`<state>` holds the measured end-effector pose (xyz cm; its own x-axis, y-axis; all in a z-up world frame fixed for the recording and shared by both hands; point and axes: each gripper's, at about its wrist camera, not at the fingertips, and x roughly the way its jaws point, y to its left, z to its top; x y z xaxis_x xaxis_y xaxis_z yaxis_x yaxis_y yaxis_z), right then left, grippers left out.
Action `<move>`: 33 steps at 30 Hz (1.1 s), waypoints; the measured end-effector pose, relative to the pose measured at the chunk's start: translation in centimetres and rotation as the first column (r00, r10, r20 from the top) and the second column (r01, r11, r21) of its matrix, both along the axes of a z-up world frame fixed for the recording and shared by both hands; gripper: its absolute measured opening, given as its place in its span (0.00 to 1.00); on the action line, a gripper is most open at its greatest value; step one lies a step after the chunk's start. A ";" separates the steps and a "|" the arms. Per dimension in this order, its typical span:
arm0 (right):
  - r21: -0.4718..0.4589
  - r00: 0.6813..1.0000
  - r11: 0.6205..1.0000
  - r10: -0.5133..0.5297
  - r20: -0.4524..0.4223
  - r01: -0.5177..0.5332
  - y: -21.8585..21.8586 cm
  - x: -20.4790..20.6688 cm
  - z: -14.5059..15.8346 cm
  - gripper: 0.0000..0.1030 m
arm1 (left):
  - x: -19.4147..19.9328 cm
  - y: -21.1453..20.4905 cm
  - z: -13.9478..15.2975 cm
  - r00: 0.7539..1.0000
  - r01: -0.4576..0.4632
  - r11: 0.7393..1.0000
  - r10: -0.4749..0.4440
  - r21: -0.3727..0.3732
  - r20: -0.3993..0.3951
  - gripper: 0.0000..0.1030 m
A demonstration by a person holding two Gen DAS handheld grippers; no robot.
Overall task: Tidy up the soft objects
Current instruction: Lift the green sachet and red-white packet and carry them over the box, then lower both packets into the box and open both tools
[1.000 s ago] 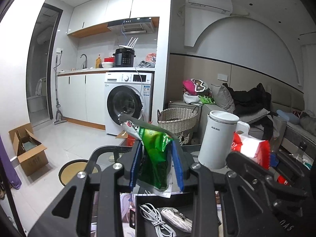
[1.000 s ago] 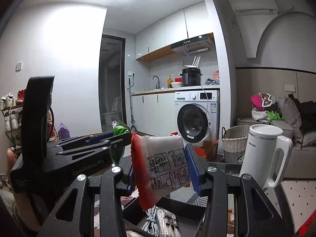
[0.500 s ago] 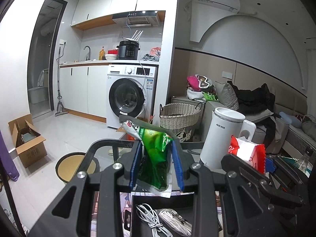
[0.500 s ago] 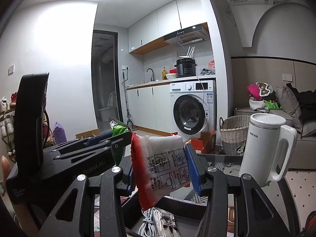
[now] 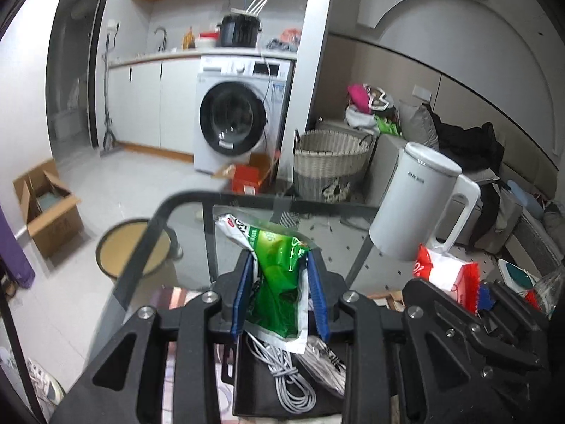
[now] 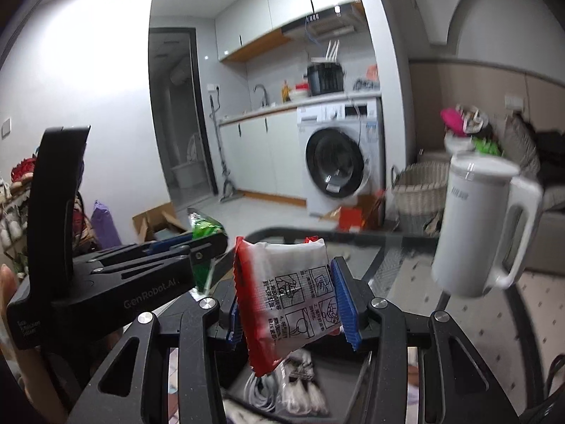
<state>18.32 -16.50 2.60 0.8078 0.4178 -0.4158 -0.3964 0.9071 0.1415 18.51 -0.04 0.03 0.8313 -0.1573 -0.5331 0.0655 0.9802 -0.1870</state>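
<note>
Glass table (image 5: 353,243) before kitchen washing machine (image 5: 233,120)

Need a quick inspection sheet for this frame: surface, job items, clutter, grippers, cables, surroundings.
Surface: dark glass table, mostly bare at the far end.
Job's things: green packet in the left gripper; red-and-white packet in the right gripper; both held above a black tray.
Clutter: white kettle standing on the table.
Grippers: left gripper shut on the green packet; right gripper shut on the red-and-white packet.
Cables: coiled grey cable lying in the tray.
Surroundings: washing machine, wicker basket, cardboard box on the floor.
</note>
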 end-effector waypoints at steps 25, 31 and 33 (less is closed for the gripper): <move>-0.201 0.909 0.976 -0.011 -0.417 -0.080 1.9 4.8 -9.5 0.43 | 3.6 -2.6 -6.8 0.931 0.084 0.994 -0.052 0.073 -0.361 0.28; -0.208 0.893 0.973 -0.006 -0.450 -0.098 2.3 4.9 -10.6 0.44 | 3.5 -2.9 -7.3 0.921 0.106 0.992 -0.069 0.075 -0.382 0.30; -0.205 0.888 0.974 -0.008 -0.460 -0.098 2.3 5.1 -10.7 0.45 | 3.5 -2.9 -7.4 0.921 0.106 0.991 -0.068 0.081 -0.383 0.30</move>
